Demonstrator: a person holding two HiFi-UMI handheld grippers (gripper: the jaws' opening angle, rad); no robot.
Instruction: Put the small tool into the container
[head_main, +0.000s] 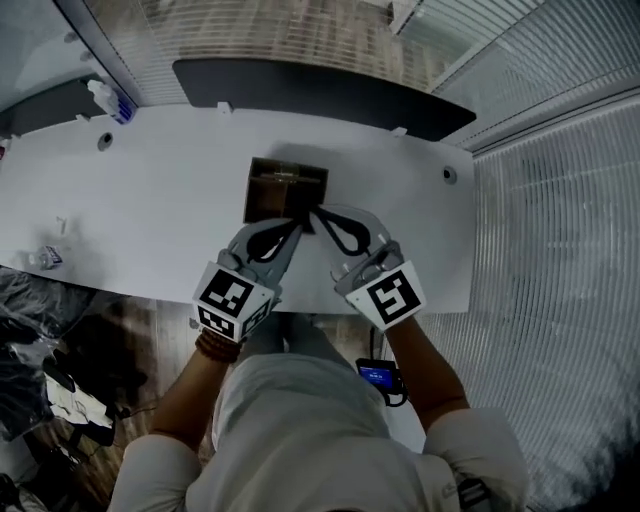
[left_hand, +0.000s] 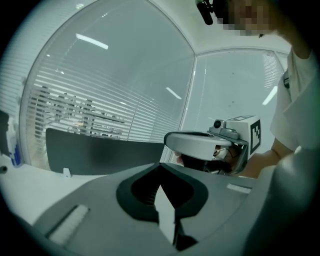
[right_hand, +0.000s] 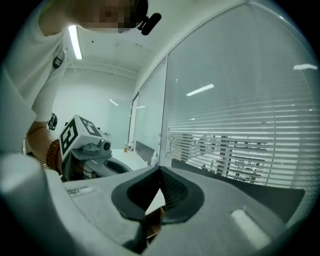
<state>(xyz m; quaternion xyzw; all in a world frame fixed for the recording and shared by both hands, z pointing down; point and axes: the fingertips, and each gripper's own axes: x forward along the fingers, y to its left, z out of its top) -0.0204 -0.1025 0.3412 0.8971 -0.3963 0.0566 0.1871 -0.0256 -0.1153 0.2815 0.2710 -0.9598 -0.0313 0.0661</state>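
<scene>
Just at the near rim of the brown container (head_main: 262, 198), left gripper (head_main: 296, 225) and right gripper (head_main: 316, 213), fingers together.

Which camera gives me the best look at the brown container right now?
The head view: the container is seen from above, open-topped, on the white table. The right gripper view catches only a brown sliver of it low between its fingers. The left gripper view shows none of it.
</scene>
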